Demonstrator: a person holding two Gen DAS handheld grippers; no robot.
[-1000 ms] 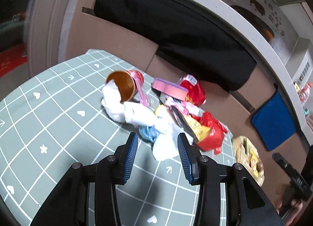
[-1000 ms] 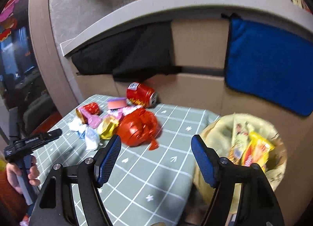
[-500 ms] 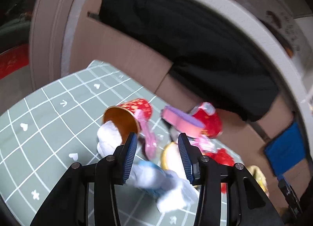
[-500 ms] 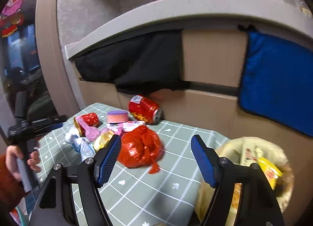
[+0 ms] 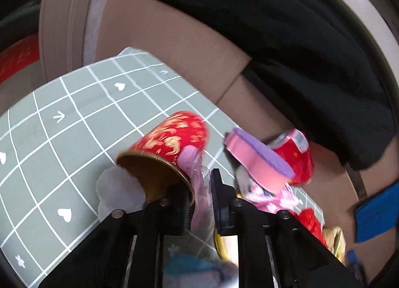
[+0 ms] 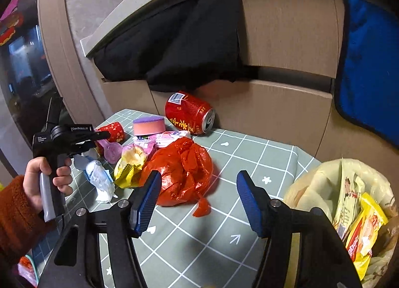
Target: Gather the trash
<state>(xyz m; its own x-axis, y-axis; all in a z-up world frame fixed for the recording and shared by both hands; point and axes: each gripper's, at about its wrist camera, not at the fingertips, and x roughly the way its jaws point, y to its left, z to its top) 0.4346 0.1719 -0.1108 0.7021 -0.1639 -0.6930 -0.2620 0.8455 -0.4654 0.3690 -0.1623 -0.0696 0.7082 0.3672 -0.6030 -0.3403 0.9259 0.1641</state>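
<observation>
Some trash in bin point(image 6: 311, 188); pile left on surface point(image 6: 249, 153). L claw point(image 5: 199, 198) just clamped on pink wrapper point(image 5: 199, 188); R claw point(image 6: 197, 200) apart, closing, empty.

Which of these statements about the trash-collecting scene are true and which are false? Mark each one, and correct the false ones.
1. The red drink can stands upright. False: it lies on its side by the cardboard wall.
2. The left gripper has a pink plastic wrapper between its fingers. True; its fingers have just been closing on it.
3. The right gripper holds the red plastic bag. False: its fingers are open, with the bag lying beyond them on the table.
4. The trash bag beside the table already holds wrappers. True.
5. The red paper cup lies tipped over, its mouth toward the left wrist camera. True.
</observation>
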